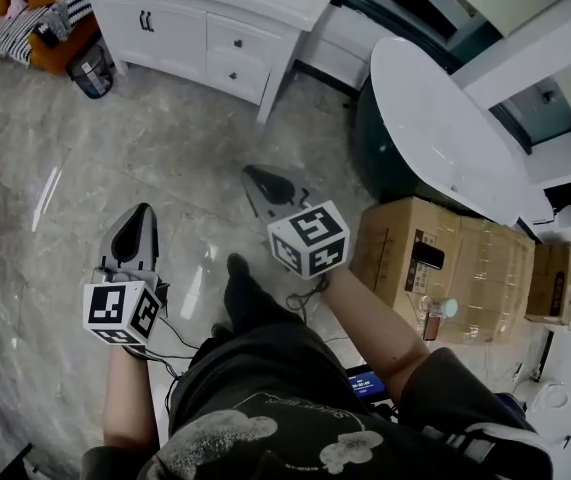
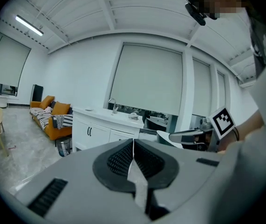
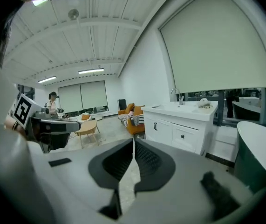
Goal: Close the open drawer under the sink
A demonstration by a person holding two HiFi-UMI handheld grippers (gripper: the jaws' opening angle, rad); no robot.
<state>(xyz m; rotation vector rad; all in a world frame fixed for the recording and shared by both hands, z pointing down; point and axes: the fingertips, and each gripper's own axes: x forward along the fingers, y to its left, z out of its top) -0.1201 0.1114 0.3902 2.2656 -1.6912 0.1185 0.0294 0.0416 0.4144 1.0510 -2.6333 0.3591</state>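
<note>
Okay, the drawers (image 1: 235,56): two stacked ones on the right part of the white sink cabinet (image 1: 165,30), right of its double doors and near its right front corner. The cabinet is at the far edge of the floor (image 1: 75,168), under the window wall, with the faucet (image 3: 175,93) on its top. From here both drawer fronts look flush. I can't tell which one was the open one, so it is likely either pushed in or the gap is too small to see. The left gripper (image 1: 143,211) is pressed together with nothing between the jaws. The right gripper (image 1: 253,174) is the same, jaws together and empty. Both are held low in front of the person's body, pointed toward the cabinet and well apart from it. My read is that shut jaws make a blunt pusher, so a drawer front needs no pinch. The floor is glossy grey marble-look tile. An orange sofa (image 1: 27,8) with a striped throw sits at its far left corner, with a bin (image 1: 92,70) between the sofa and the cabinet. A white-rimmed dark tub (image 1: 435,128) stands right of the cabinet, and cardboard boxes (image 1: 450,268) are just beside it, nearer the person. The room has white walls, drawn blinds (image 2: 149,76) and a ribbed white ceiling. Further back there's a small wooden table (image 3: 87,126) and another person (image 3: 52,102).
</note>
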